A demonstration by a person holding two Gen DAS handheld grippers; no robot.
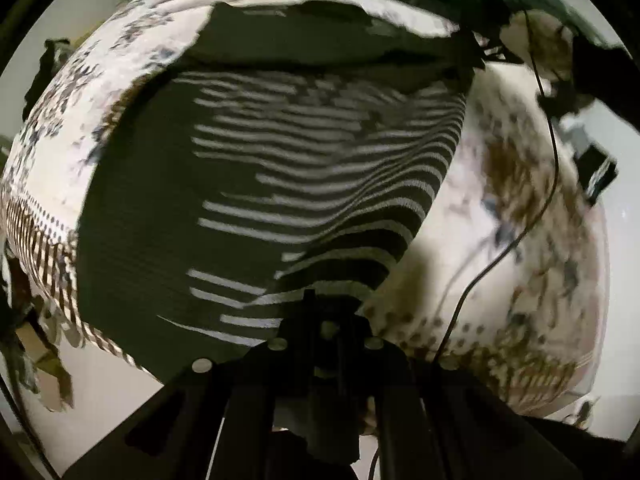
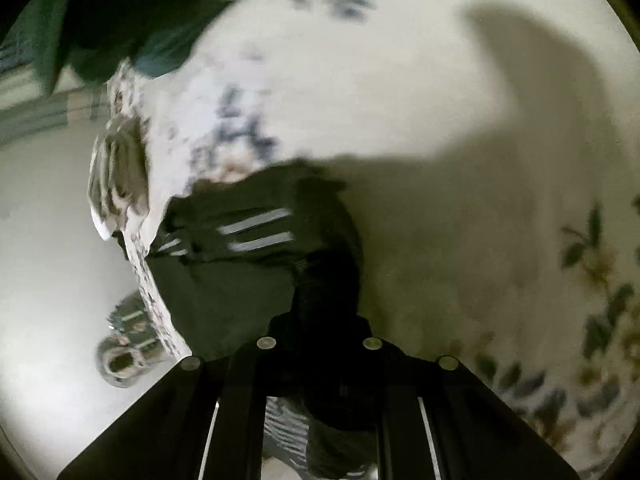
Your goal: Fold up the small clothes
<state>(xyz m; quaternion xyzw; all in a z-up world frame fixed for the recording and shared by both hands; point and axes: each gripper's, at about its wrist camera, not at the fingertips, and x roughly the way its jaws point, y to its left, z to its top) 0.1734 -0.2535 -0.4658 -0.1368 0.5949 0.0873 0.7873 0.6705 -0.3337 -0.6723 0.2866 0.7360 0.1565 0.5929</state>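
A dark garment with white stripes (image 1: 280, 184) lies spread on a floral tablecloth (image 1: 500, 240) and fills the left wrist view. My left gripper (image 1: 316, 320) is shut on the garment's near edge, with cloth bunched between the fingers. In the right wrist view, my right gripper (image 2: 320, 312) is shut on another part of the same striped garment (image 2: 248, 236), which hangs bunched from the jaws above the tablecloth (image 2: 400, 100). The fingertips of both grippers are hidden by cloth.
A black cable (image 1: 532, 208) runs across the tablecloth on the right. A dark green cloth (image 2: 100, 20) lies at the far left. The table edge (image 2: 152, 292) drops to a pale floor (image 2: 52, 260), where a shoe-like object (image 2: 124, 352) lies.
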